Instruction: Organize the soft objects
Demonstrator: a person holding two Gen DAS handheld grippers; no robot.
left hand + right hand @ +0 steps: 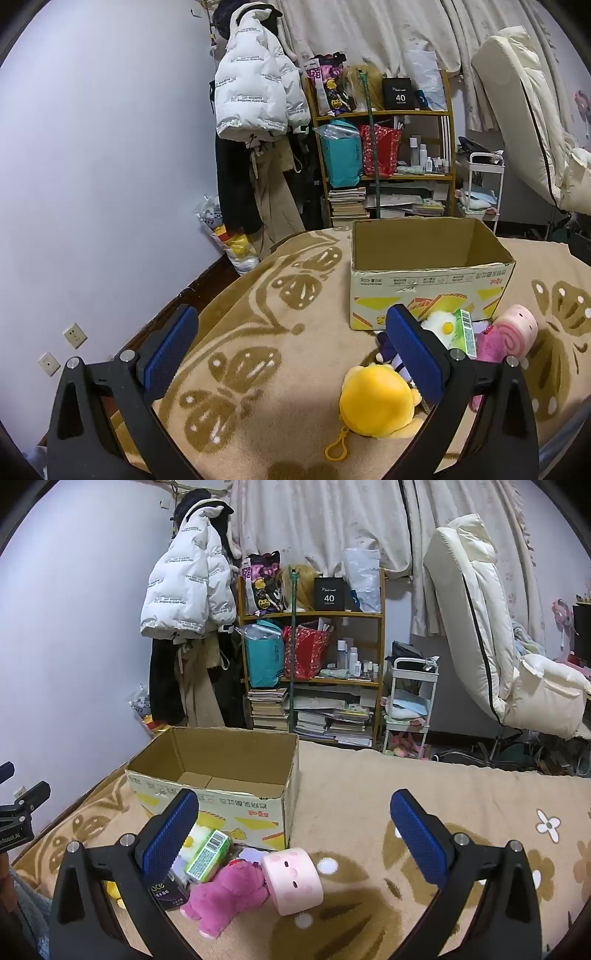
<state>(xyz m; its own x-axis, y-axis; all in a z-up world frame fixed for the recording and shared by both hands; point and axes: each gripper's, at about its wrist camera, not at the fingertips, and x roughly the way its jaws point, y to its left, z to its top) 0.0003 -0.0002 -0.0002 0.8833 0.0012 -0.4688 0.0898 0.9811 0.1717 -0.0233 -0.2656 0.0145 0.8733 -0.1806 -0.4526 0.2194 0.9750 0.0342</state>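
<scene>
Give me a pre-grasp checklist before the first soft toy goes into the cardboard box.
1. Left gripper open, nothing between its pads: ok.
2. Right gripper open, nothing held: ok.
3. Open brown cardboard box upright, inside looks bare: ok.
4. Round yellow plush toy with keyring clip lies unobstructed on the beige blanket: ok.
5. Magenta plush bear clear of neighbours: not ok, touches pink roll-shaped plush.
6. Box's far corners: cannot tell.

An open, empty cardboard box (221, 775) stands upright on the bed, and just before it lie a yellow plush (376, 400), a magenta plush (225, 897), a pink roll-shaped plush (293, 880) and a green pack (208, 854).
</scene>
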